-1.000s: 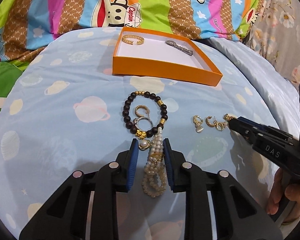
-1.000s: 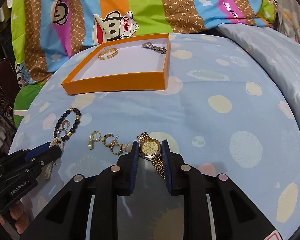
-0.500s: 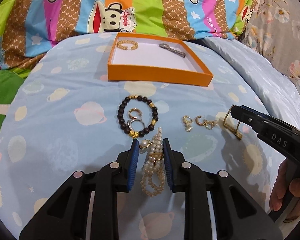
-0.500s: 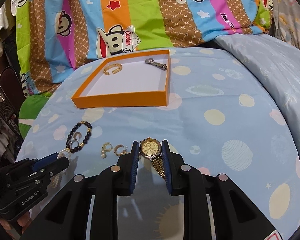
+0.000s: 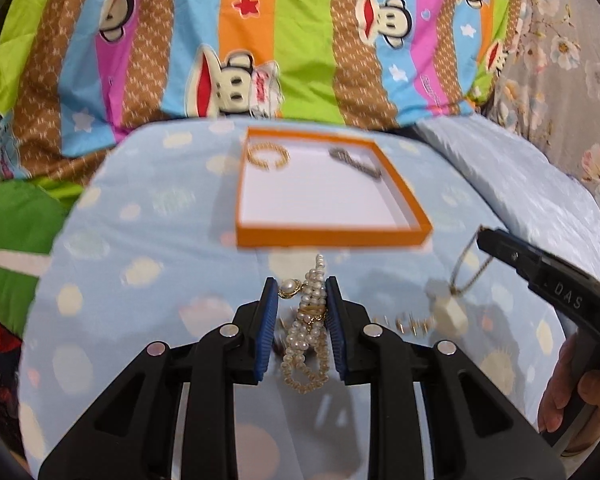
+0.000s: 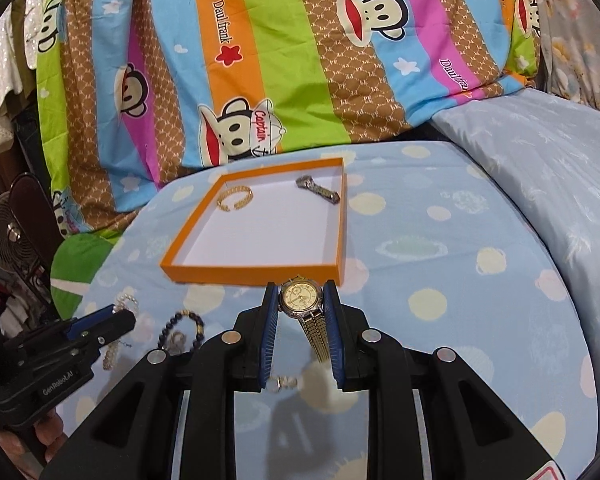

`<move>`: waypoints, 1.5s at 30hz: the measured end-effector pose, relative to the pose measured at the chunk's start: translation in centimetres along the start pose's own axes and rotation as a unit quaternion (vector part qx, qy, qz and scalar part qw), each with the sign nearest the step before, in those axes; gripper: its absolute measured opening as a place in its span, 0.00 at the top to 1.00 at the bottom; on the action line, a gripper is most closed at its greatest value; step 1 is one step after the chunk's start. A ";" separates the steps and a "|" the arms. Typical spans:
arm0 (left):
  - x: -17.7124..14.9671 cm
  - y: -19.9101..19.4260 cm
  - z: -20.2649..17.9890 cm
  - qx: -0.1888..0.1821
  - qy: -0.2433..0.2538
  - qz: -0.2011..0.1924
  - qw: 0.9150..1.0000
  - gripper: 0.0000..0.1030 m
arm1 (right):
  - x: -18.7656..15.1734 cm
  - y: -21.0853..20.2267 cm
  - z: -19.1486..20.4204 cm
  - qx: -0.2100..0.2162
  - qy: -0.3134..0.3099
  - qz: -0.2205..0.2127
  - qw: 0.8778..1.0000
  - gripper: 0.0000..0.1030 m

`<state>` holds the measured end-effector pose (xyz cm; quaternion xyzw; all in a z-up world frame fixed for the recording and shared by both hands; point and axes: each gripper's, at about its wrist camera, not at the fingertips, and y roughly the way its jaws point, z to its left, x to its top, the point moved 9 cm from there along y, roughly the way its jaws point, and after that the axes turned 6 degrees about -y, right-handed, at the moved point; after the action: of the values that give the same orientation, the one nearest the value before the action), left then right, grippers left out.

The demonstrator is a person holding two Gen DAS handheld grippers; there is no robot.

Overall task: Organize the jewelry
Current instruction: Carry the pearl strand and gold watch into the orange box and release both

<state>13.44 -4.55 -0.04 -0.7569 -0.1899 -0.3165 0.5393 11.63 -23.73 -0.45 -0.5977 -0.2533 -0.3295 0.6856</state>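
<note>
Both tools have risen off the bed: left tool (image 5: 302,300) clamped on the pearl strands (image 5: 306,332), right tool (image 6: 301,304) on the gold watch (image 6: 302,298). At 12 o'clock, the orange tray (image 6: 256,270) holds two pieces; beaded bracelet (image 6: 182,326) and earrings remain.

pearl bracelet (image 5: 306,336): dangling, looped, pinched | gold watch (image 6: 302,298): dial up, band hanging, 6 o'clock of orange box (image 6: 260,270) | box: gold bangle (image 6: 235,199), grey watch (image 6: 318,191)
</note>
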 end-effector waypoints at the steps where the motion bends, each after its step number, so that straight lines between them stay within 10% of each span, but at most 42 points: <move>1: 0.8 0.1 0.2 0.003 0.000 -0.007 1.000 0.77 | 0.5 0.2 -0.1 0.001 0.001 -0.002 1.000 0.79; 14: 9.1 6.5 1.0 0.019 0.000 -0.027 0.999 0.77 | 6.6 5.9 0.3 0.028 0.008 -0.003 1.000 0.79; 37: 10.2 18.1 2.4 0.032 -0.017 0.050 0.998 0.76 | 6.7 18.9 -1.2 -0.033 -0.013 0.100 0.994 0.78; 45: 12.0 16.1 2.3 0.029 -0.014 -0.008 0.999 0.56 | 7.9 16.9 -1.5 -0.025 -0.008 0.057 0.998 0.74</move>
<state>32.88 -8.64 -3.51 -0.7437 -0.2129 -0.3046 0.5557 29.50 -25.28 -5.85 -0.6310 -0.2157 -0.2911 0.6860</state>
